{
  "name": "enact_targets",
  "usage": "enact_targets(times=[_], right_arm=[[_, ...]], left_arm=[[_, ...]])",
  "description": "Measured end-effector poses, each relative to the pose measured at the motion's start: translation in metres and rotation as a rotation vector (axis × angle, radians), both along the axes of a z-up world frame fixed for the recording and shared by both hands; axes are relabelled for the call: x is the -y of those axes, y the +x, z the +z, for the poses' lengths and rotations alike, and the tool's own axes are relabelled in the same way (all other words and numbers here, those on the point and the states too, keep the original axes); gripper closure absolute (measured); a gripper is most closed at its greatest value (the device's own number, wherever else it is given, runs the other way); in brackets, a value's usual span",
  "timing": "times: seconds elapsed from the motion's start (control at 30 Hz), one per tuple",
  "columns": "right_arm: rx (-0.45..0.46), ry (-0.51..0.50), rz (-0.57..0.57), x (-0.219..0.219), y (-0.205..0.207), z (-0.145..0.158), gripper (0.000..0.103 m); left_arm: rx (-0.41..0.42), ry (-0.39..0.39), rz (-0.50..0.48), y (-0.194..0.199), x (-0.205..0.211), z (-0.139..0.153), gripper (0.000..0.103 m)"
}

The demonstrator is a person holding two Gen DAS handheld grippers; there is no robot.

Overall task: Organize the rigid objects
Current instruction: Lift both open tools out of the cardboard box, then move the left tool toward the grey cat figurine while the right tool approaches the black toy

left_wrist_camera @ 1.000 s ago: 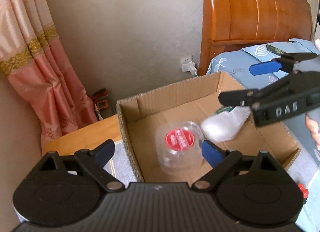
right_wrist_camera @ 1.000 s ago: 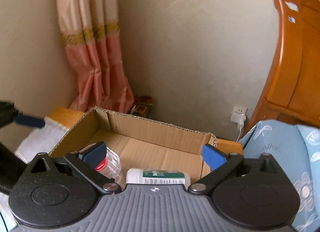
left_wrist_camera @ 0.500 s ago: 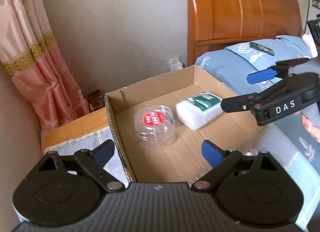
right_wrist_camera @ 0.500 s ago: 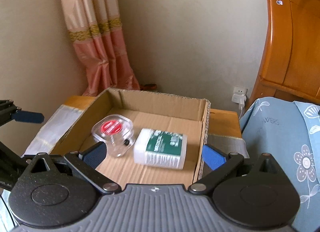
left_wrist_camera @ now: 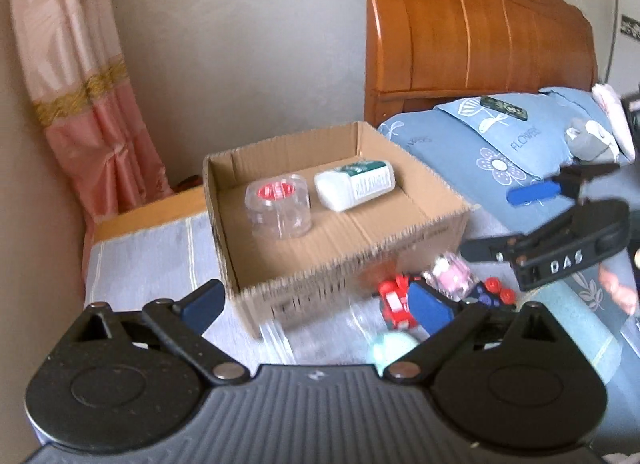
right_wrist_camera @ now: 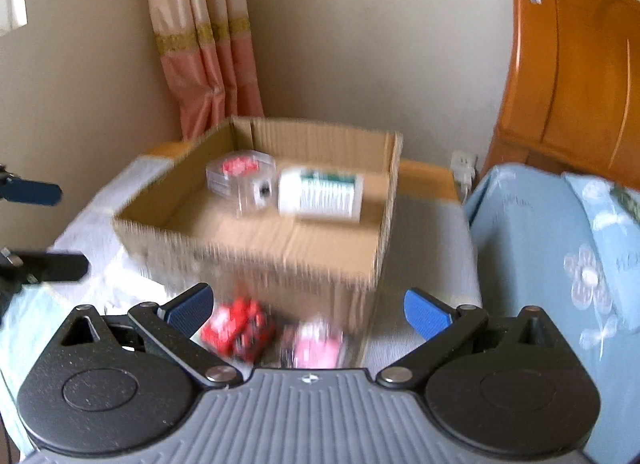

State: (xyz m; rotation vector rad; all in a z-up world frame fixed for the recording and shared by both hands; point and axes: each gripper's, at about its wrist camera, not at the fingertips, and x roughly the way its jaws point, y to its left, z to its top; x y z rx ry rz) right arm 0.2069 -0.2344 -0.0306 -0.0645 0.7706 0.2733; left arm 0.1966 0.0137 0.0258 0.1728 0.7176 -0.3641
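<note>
Jaws on the left gripper (left_wrist_camera: 318, 306) were spreading, nothing between them; the right gripper (right_wrist_camera: 306, 310) also stood wide apart and empty. Inside the box (left_wrist_camera: 344, 264) lay a clear jar (left_wrist_camera: 280, 203) beside a white bottle (left_wrist_camera: 354, 187). Just outside its near wall sat a red toy (right_wrist_camera: 238, 328) and a pink toy (right_wrist_camera: 316, 346), both blurred.
</note>
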Motion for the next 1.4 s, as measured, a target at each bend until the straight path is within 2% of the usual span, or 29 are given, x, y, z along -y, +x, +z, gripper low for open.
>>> enact_targets(times=[0.2,0.43,0.6,0.87,1.07,1.4], right_arm=[[-0.057,-0.040,-0.030,-0.001,-0.017,-0.055,0.000],[-0.082,-0.094,-0.092,-0.001,-0.020,-0.090,0.000],[-0.061,-0.077,-0.102,0.015,-0.029,-0.092,0.000],[-0.058,-0.070,-0.055,0.042,-0.045,-0.091,0.000],[-0.011,-0.060,-0.051,0.043,-0.057,-0.095,0.000],[0.015,-0.056,-0.069,0.037,-0.053,-0.096,0.000]], left_arm=[[-0.031,-0.043,0.034,-0.030,-0.002,-0.028,0.005],[-0.006,0.000,0.004,-0.058,0.006,-0.045,0.005],[-0.014,-0.019,-0.011,-0.069,0.004,-0.048,0.005],[-0.026,-0.027,-0.029,-0.078,-0.002,-0.055,0.005],[-0.087,-0.058,-0.105,-0.088,-0.002,-0.067,0.005],[-0.173,-0.056,-0.135,-0.090,0.010,-0.097,0.005]])
